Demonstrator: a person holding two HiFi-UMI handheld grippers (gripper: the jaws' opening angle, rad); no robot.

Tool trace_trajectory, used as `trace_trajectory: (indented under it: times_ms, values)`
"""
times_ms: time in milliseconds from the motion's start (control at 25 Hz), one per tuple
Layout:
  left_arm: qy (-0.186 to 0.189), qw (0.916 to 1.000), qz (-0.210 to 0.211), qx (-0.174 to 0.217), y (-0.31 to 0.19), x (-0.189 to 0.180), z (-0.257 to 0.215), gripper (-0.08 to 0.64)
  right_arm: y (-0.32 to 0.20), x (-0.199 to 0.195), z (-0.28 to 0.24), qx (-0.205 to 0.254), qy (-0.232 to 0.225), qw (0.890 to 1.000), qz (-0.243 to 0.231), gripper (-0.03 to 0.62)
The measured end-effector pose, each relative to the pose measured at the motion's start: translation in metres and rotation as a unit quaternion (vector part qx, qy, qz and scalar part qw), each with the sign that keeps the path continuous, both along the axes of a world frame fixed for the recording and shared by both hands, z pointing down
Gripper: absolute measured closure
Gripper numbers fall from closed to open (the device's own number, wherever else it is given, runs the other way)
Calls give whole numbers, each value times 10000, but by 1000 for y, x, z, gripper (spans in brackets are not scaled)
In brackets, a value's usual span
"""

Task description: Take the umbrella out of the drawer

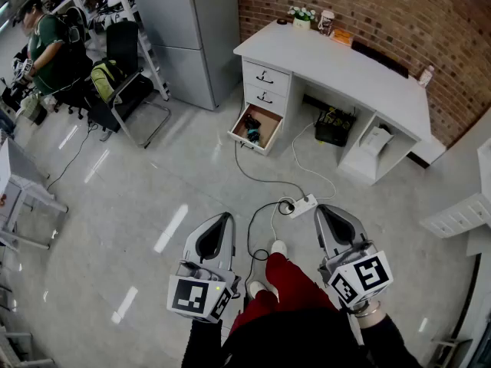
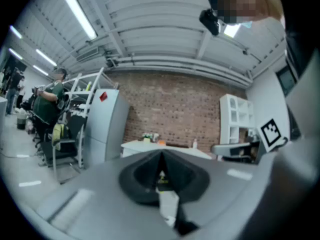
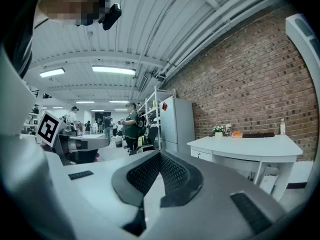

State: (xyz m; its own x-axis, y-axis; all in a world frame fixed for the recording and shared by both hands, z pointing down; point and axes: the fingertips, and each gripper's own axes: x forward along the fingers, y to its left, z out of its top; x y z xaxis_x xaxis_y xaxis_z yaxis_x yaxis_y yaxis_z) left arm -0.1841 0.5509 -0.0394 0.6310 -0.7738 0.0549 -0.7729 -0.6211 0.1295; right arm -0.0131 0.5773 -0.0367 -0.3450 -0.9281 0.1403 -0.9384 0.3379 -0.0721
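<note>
Both jaws closed, empty: left gripper (image 1: 223,219), right gripper (image 1: 323,210). Dark item in the open bottom drawer (image 1: 242,141), well ahead, is probably the umbrella (image 1: 253,132); too small to confirm. Risk: you snag the floor cable (image 1: 259,181) walking in.

A white angular desk (image 1: 337,67) is set against a red brick wall (image 1: 383,6), with a grey metal cabinet (image 1: 192,37) to its left and a small potted plant (image 1: 301,15) on its rear edge. The lowest white drawer (image 1: 247,144) at the desk's left end is pulled out, and a dark folded umbrella (image 1: 252,129) is contained in it. A white power strip (image 1: 303,204) is laid on the floor between the desk and the left gripper (image 1: 225,219) and right gripper (image 1: 324,211), held side by side.
</note>
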Motion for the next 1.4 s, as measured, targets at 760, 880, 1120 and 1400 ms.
trace_trajectory:
  times_ms: [760, 880, 1120, 1400]
  values:
    - [-134, 9981, -583, -147, -152, 53, 18, 557, -165, 88, 7, 136, -260, 9994, -159, 594]
    - [-138, 9965, -788, -253, -182, 68, 24, 557, -199, 111, 10, 53, -270, 9993, -264, 594]
    - [-329, 9918, -1169, -392, -233, 95, 36, 557, -258, 157, 17, -12, -168, 9988, -459, 595]
    - [-490, 9889, -1366, -313, -270, 123, 23, 557, -296, 186, 21, -97, -325, 9976, -610, 594]
